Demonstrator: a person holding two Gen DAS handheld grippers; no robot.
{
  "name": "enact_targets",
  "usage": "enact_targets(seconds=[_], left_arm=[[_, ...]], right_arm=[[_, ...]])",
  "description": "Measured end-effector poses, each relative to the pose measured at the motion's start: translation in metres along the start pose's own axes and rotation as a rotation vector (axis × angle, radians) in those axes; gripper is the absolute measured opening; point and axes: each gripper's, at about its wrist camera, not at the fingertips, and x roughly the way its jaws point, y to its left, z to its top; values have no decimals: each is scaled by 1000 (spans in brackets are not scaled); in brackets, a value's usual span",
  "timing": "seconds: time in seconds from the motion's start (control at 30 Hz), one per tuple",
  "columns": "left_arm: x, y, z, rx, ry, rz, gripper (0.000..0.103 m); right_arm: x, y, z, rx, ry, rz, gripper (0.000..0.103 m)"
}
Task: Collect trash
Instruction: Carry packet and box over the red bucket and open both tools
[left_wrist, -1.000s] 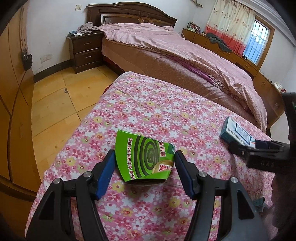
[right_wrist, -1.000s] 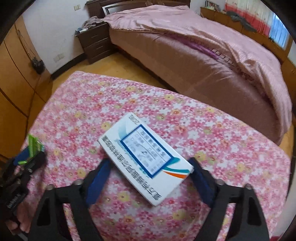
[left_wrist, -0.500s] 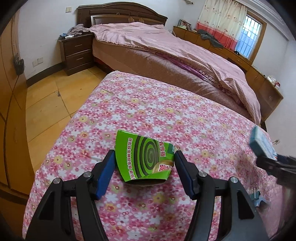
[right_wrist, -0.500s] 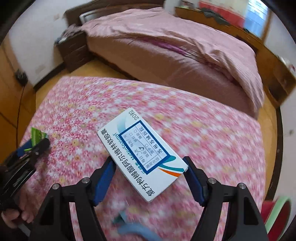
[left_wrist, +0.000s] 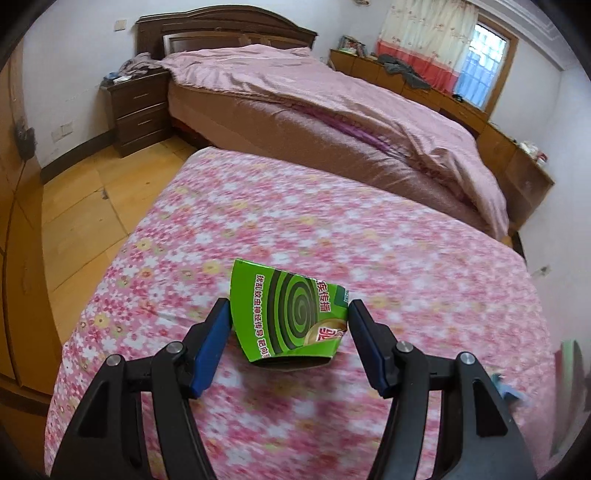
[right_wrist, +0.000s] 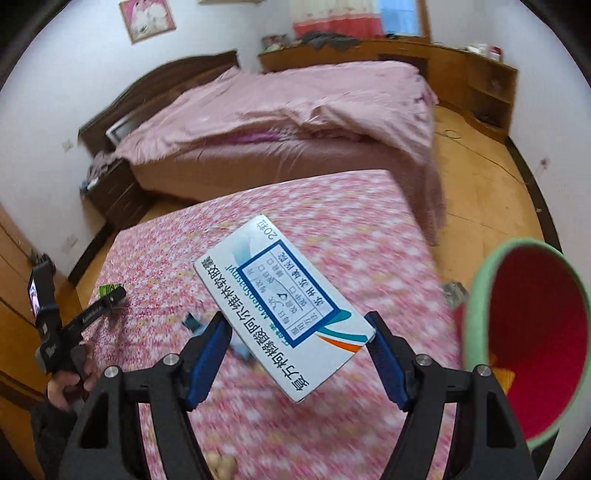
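A crushed green mosquito-coil box (left_wrist: 293, 317) is pinched between the blue pads of my left gripper (left_wrist: 288, 334), held above the pink flowered bedspread (left_wrist: 332, 229). In the right wrist view a white and blue medicine box (right_wrist: 284, 306) lies slantwise between the blue pads of my right gripper (right_wrist: 297, 350), which is shut on it. A bin with a green rim and red inside (right_wrist: 532, 339) stands just to the right of that box. My left gripper (right_wrist: 110, 297) shows far left in that view, a hand (right_wrist: 70, 384) on its handle, the green box (right_wrist: 109, 288) at its tip.
Small scraps lie on the bedspread: a bluish piece (right_wrist: 192, 321), a grey crumpled piece (right_wrist: 454, 290) by the bin and a tan lump (right_wrist: 221, 463) at the bottom edge. Beyond is a large bed with a pink quilt (left_wrist: 332, 99), a dark nightstand (left_wrist: 138, 107) and wooden floor (left_wrist: 85, 206).
My right gripper has swung to the right with the medicine box and rolled; the green-rimmed bin has come into its view. The left gripper drifted slightly, still holding the green box.
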Motion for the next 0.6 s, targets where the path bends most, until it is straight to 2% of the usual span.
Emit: enact_targets(seconds=[0.1, 0.33, 0.6], left_arm=[[-16, -18, -4, 31, -4, -30, 65], [-63, -71, -24, 127, -20, -164, 65], [-99, -135, -46, 225, -7, -298, 65]], right_arm=[[-17, -18, -14, 49, -14, 2, 75], [-56, -65, -43, 177, -73, -18, 75], [-88, -115, -70, 314, -144, -24, 75]])
